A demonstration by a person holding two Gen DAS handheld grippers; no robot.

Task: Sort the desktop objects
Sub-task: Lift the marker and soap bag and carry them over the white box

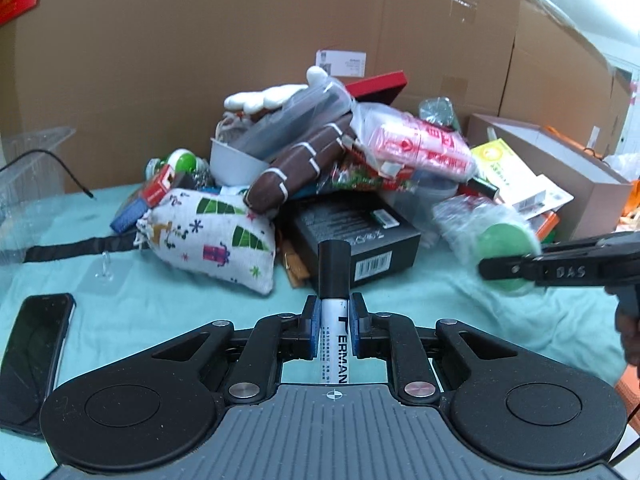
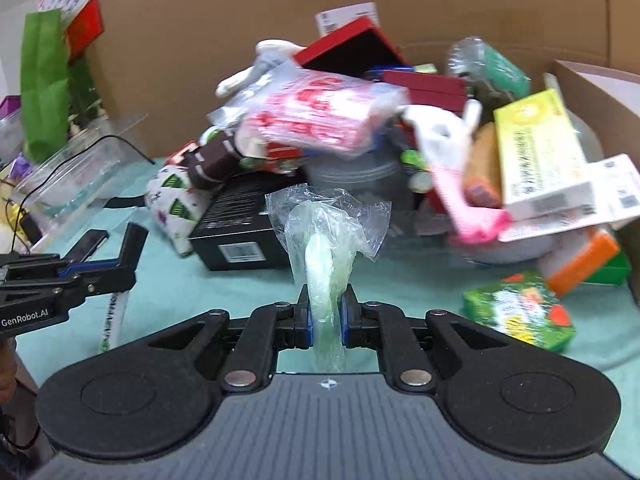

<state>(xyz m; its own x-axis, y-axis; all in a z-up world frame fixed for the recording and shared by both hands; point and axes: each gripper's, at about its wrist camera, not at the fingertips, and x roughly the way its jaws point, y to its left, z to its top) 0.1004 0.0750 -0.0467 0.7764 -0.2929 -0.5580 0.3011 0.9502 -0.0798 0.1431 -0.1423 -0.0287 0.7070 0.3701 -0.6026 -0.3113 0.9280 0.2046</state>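
Marker (image 1: 335, 312): white barrel with a black cap, pointing forward, clamped between the blue pads of the left tongs (image 1: 335, 322) and held above the teal cloth (image 1: 168, 304) on the desk.
Left tongs: closed on the marker; in the right wrist view they show at the left edge (image 2: 100, 264).
Green disc (image 2: 326, 276): wrapped in clear crinkled plastic, held edge-on in the right tongs (image 2: 325, 320); in the left wrist view it shows as a round green face (image 1: 508, 256), blurred.
Right tongs: closed on the green disc — raised off the cloth, to the right of the left tongs (image 1: 520, 270).
Pile: heaped on the cloth just beyond both tongs, against a wall of cardboard (image 1: 240, 60).
Black box (image 1: 360, 232): lies flat at the front of the pile, barcode label facing forward, straight ahead of the marker.
Pouch (image 1: 212, 236): white fabric with green trees and gift prints, just left of the black box.
Brown plush (image 1: 300, 164): white stripes, leaning across the pile above the pouch.
Pink pack (image 1: 420, 148): red-and-pink print in clear wrap, high on the pile's right.
Yellow-green box (image 2: 536, 148): on the pile's right side.
Green packet (image 2: 520, 312): lies alone on the cloth, right of the right tongs.
Phone (image 1: 34, 356): dark screen up — flat on the cloth at far left.
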